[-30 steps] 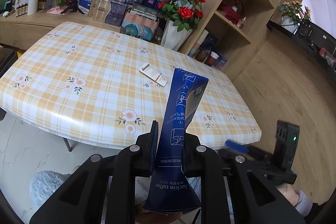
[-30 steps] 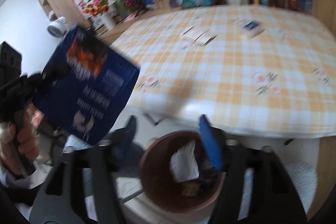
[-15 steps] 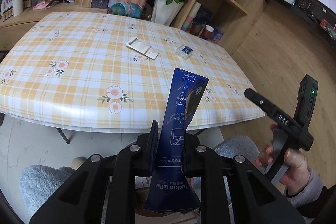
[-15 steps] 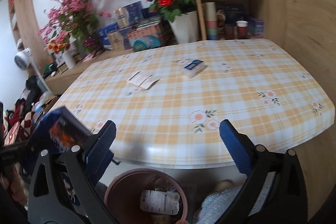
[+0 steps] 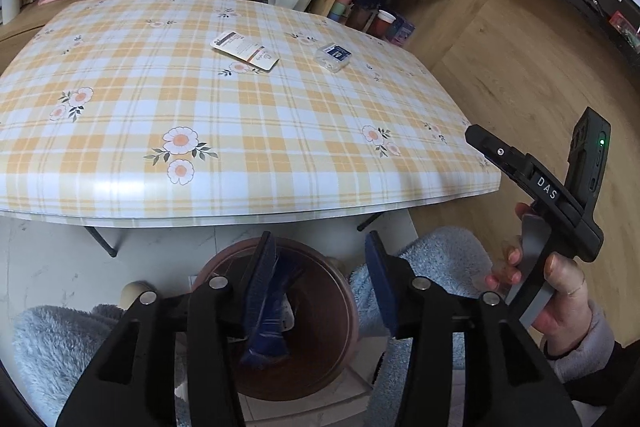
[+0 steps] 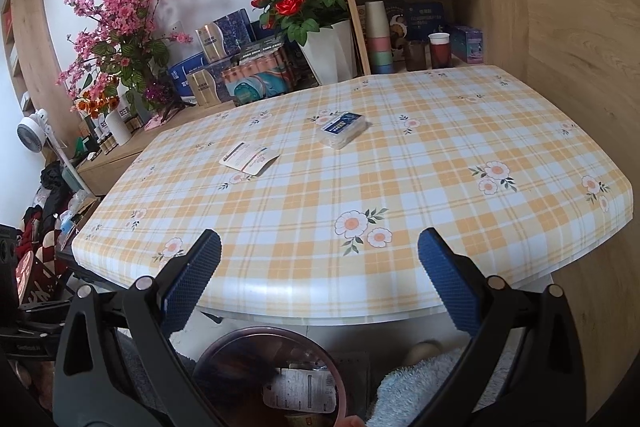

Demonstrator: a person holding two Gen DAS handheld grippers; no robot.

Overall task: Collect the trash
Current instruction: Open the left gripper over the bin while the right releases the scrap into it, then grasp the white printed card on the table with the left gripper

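My left gripper (image 5: 322,273) is open above a brown round bin (image 5: 316,291) on the floor by the table's near edge. A blue coffee packet (image 5: 270,311), blurred, is dropping into the bin beside the left finger. My right gripper (image 6: 318,279) is open and empty over the table's near edge; the bin (image 6: 240,347) shows below it with a white wrapper (image 6: 300,393) inside. On the checked table (image 5: 160,115) lie a white flat packet (image 5: 244,50), also in the right wrist view (image 6: 249,157), and a small clear box with a blue label (image 5: 333,55), also there (image 6: 342,125).
Flower vases (image 6: 332,47), boxes and cups stand on the sideboard and shelves behind the table. A blue-grey fluffy rug (image 5: 420,267) lies around the bin. The hand holding the right gripper (image 5: 552,211) shows at the right of the left wrist view.
My left gripper has opened and let go of the blue coffee packet, which drops into the bin. My right gripper has risen to face the table.
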